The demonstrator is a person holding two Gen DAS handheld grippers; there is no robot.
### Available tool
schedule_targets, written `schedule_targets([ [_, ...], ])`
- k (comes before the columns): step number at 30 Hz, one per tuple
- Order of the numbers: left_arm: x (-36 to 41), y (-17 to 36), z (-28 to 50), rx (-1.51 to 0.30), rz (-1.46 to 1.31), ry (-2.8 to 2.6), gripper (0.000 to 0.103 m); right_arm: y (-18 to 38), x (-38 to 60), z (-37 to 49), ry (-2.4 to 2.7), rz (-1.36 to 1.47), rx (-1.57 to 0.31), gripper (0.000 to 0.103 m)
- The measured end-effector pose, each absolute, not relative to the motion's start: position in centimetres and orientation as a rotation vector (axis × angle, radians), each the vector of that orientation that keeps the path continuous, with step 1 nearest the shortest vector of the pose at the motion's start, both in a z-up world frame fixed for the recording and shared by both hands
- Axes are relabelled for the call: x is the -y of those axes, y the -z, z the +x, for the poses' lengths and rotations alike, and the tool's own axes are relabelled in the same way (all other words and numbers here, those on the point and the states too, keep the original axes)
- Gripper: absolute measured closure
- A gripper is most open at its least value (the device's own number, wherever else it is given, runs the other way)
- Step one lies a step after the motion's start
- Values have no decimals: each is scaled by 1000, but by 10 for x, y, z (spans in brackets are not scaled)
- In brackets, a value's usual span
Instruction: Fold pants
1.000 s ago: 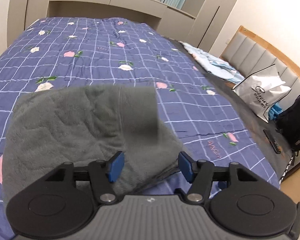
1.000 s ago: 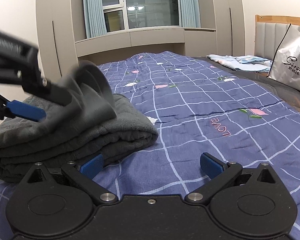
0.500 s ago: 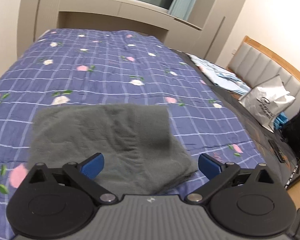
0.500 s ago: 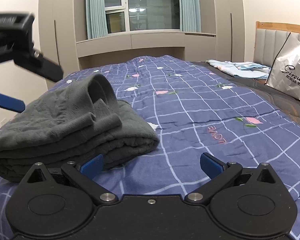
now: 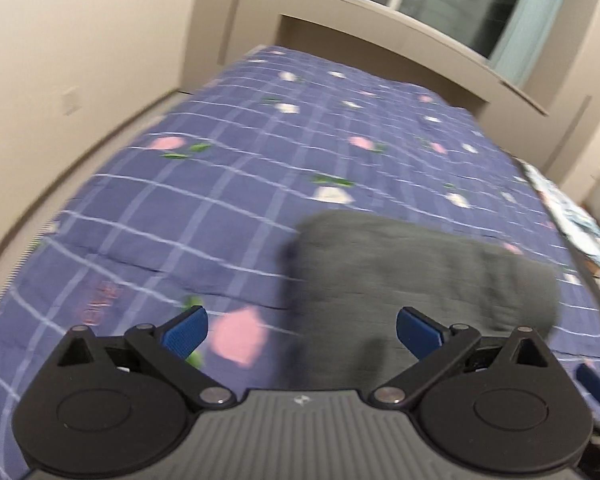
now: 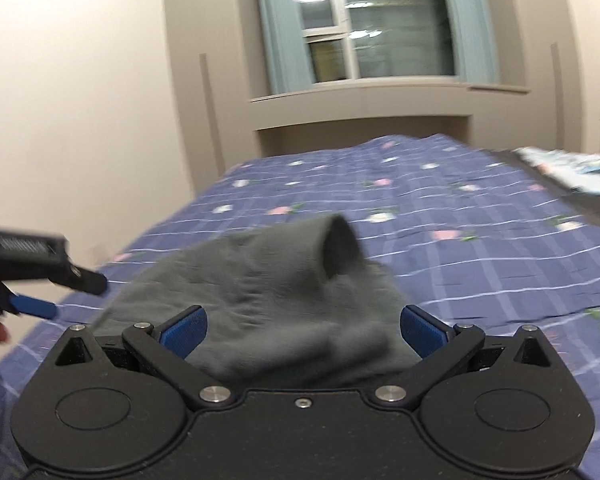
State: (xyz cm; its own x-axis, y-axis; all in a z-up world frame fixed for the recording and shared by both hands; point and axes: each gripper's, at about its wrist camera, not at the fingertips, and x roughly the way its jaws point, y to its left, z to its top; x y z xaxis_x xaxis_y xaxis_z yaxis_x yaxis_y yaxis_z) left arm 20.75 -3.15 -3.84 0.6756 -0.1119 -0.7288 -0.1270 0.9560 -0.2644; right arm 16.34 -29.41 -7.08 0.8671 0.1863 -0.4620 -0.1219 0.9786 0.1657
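The grey fleece pants lie folded in a thick bundle on the blue checked bedspread. In the right wrist view the pants fill the space ahead, with one flap standing up at the top. My left gripper is open and empty, above the bundle's left edge. My right gripper is open, its blue pads on either side of the bundle's near part, not closed on it. The left gripper also shows at the left of the right wrist view.
The bed runs to a beige wall cabinet under a window. A wall borders the bed's left side. Light blue clothes lie at the far right of the bed.
Both grippers have swung left, blurring the views. The left gripper has moved off the bundle toward its left edge. The right gripper has come in over the pants. Both stay open.
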Motion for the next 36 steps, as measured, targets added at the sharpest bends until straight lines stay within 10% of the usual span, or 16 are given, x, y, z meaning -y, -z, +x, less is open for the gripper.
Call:
schedule_targets([
  [36, 29, 54, 203, -850, -244, -18, 1, 72, 261, 177, -154, 115, -658, 1],
])
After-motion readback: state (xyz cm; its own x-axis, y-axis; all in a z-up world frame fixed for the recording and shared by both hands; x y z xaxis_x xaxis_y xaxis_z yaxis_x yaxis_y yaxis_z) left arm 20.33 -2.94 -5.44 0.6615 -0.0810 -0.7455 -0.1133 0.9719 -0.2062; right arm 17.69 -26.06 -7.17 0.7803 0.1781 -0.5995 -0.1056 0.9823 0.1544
